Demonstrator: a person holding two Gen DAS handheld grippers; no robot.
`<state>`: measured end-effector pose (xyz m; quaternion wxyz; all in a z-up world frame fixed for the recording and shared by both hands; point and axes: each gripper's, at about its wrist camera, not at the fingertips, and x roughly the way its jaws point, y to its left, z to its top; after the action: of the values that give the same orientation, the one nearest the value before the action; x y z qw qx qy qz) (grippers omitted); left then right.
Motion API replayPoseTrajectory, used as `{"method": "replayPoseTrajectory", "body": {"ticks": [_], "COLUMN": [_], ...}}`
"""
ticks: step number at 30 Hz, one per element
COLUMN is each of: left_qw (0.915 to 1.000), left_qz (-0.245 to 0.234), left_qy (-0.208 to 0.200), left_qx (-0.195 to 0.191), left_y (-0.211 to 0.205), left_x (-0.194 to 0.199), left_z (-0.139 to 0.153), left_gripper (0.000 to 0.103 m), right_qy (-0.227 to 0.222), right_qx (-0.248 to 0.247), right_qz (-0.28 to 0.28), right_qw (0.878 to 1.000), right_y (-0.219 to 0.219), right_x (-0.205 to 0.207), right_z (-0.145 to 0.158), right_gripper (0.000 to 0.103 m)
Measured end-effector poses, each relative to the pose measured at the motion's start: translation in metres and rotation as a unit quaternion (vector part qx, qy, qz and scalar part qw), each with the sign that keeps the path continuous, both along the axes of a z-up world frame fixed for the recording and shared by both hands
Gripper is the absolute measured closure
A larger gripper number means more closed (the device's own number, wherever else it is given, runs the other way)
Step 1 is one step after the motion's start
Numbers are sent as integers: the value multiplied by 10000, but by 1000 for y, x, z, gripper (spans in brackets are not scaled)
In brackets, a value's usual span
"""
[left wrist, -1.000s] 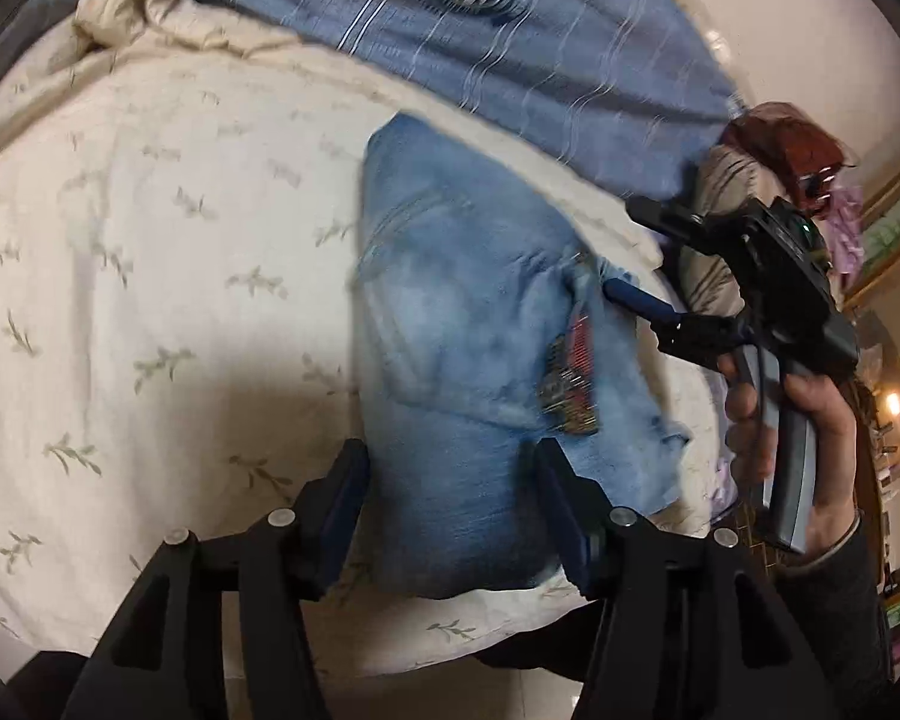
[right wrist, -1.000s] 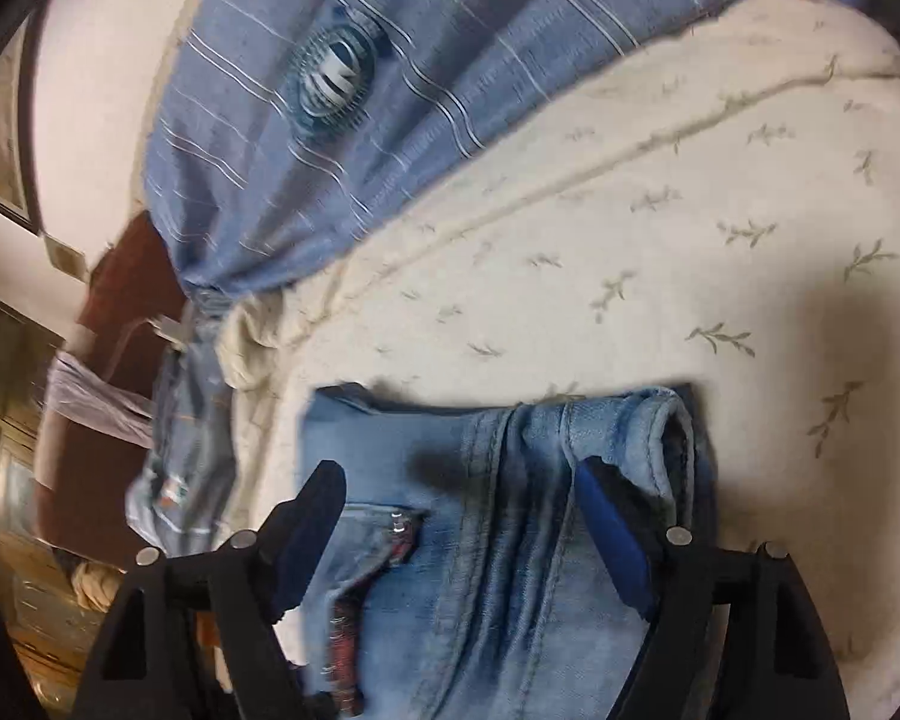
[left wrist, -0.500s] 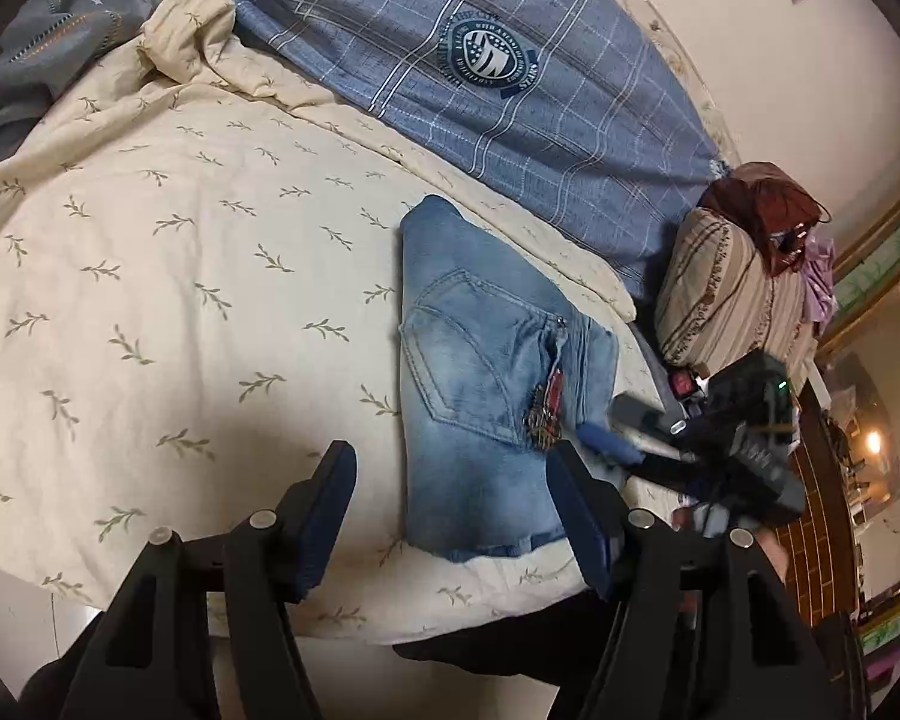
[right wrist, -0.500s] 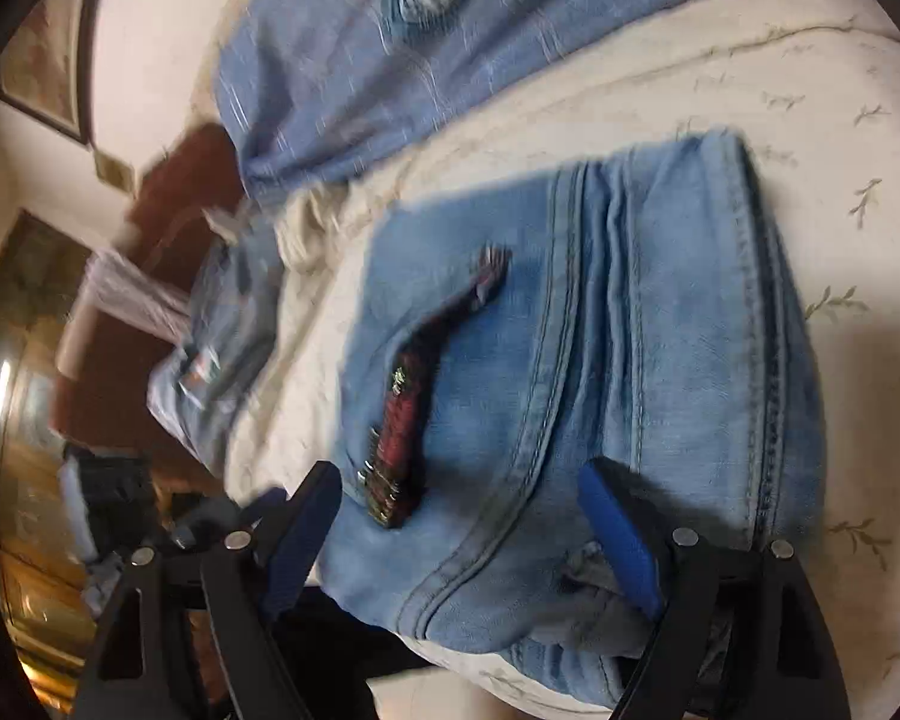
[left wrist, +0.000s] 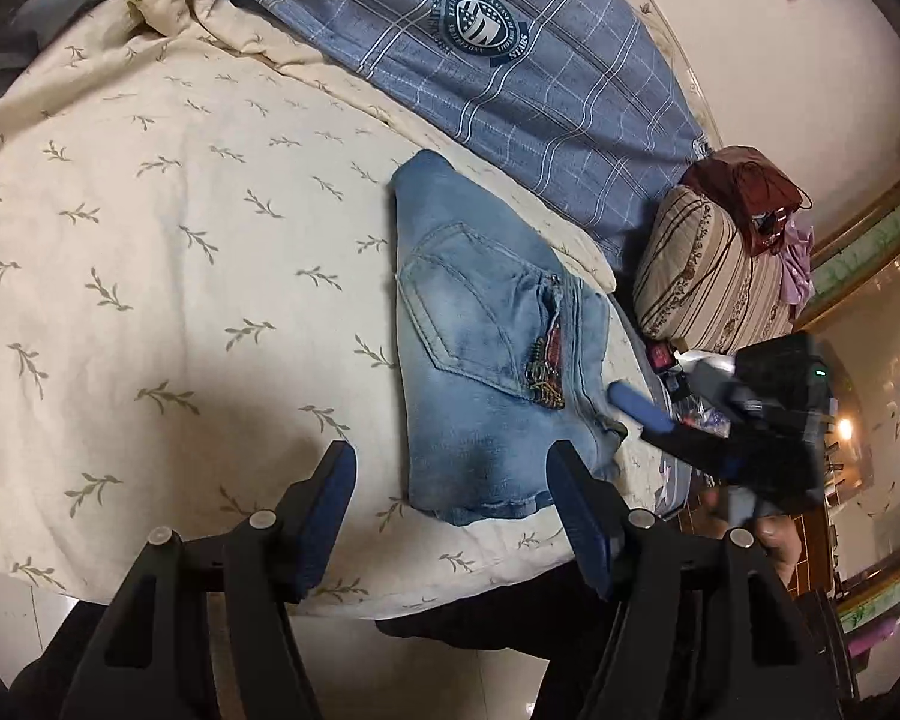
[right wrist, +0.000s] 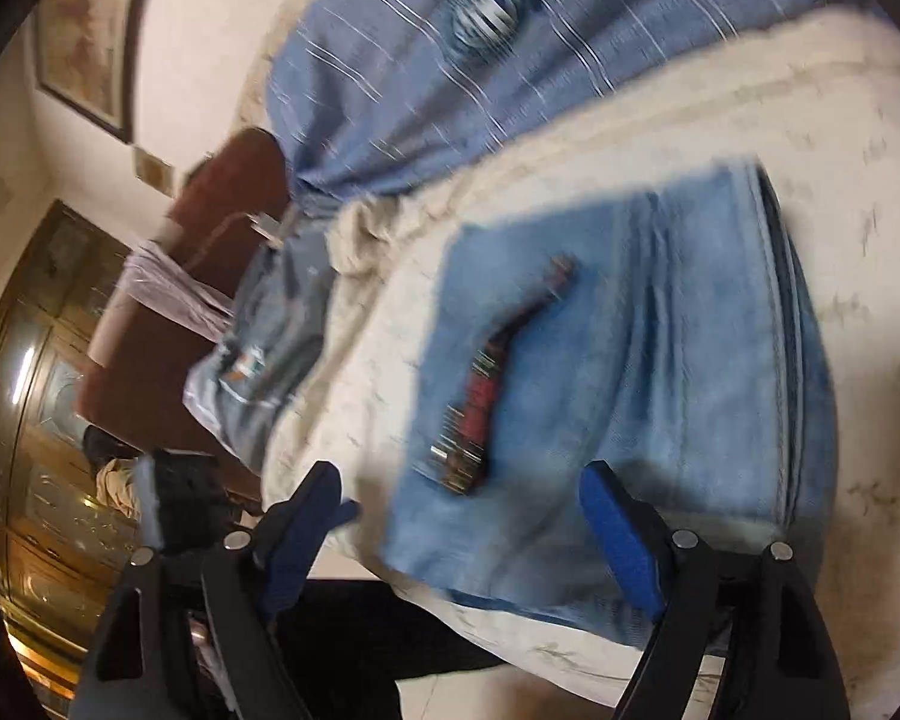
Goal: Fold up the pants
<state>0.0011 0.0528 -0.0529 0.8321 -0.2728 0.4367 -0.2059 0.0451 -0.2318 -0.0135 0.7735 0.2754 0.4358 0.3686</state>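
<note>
Left wrist view: the folded jeans (left wrist: pixel 492 360) lie ahead of the left gripper (left wrist: pixel 450 510), on the bedspread (left wrist: pixel 150 240); its jaws, just widened, hold nothing. The right gripper (right wrist: pixel 468 534) is spread and empty too. Both have backed away since a second ago. Folding looks finished; next, withdraw or tidy edges.

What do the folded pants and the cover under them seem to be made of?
The folded pants look like denim: faded light blue cloth with a matte finish, doubled seam stitching and a sewn back pocket. The cover beneath them looks like soft woven fabric, perhaps cotton; it is cream, matte, printed with small leaf sprigs and gently creased. The exact fibre cannot be told.
</note>
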Motion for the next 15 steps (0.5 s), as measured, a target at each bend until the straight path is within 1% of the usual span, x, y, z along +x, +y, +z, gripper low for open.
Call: {"method": "replayPoseTrajectory", "body": {"ticks": [1, 2, 3, 4, 5, 6, 7, 9, 10, 12, 14, 15], "left_qw": [10000, 10000, 10000, 10000, 10000, 10000, 9999, 9999, 9999, 9999, 10000, 10000], "left_qz": [-7, -28, -42, -56, -68, -89, -122, -131, -116, -98, -15, 5], "left_qy": [-9, -27, -28, -18, 3, 16, 26, 45, 59, 71, 48, 49], "left_qx": [12, 5, 2, 3, 10, 7, -7, -6, -32, -94, -58, -61], "left_y": [-1, -3, -5, -6, -7, -7, -9, -9, -9, -8, -7, -7], "left_x": [0, 1, 2, 2, 3, 3, 3, 4, 4, 4, 4, 4], "left_z": [0, 0, 0, 0, -1, -2, -3, -5, -6, -7, -6, -7], "left_gripper": [36, 36, 36, 36, 36, 36, 36, 36, 36, 36, 36, 36], "right_qy": [-125, -190, -82, 178, 294, 175, 125, -227, -269, -174, -36, -13], "right_qx": [76, 2, -301, -568, -514, -456, -477, -492, -438, -253, -296, -250], "right_qz": [76, 99, 70, 57, -1, -88, -41, 9, 12, 76, 37, 23], "right_qw": [9999, 9998, 9995, 9982, 9982, 9988, 9988, 9985, 9987, 9995, 9995, 9997], "right_y": [2, 4, 8, 8, 5, 2, 2, 3, 2, 2, 0, 0], "right_x": [-3, -5, -2, 3, 6, 4, 3, -3, -4, -4, -3, -2], "right_z": [4, 2, -11, -28, -44, -39, -32, -20, -19, -25, -32, -30], "right_gripper": [19, 18, 17, 17, 18, 19, 18, 18, 18, 18, 18, 18]}}
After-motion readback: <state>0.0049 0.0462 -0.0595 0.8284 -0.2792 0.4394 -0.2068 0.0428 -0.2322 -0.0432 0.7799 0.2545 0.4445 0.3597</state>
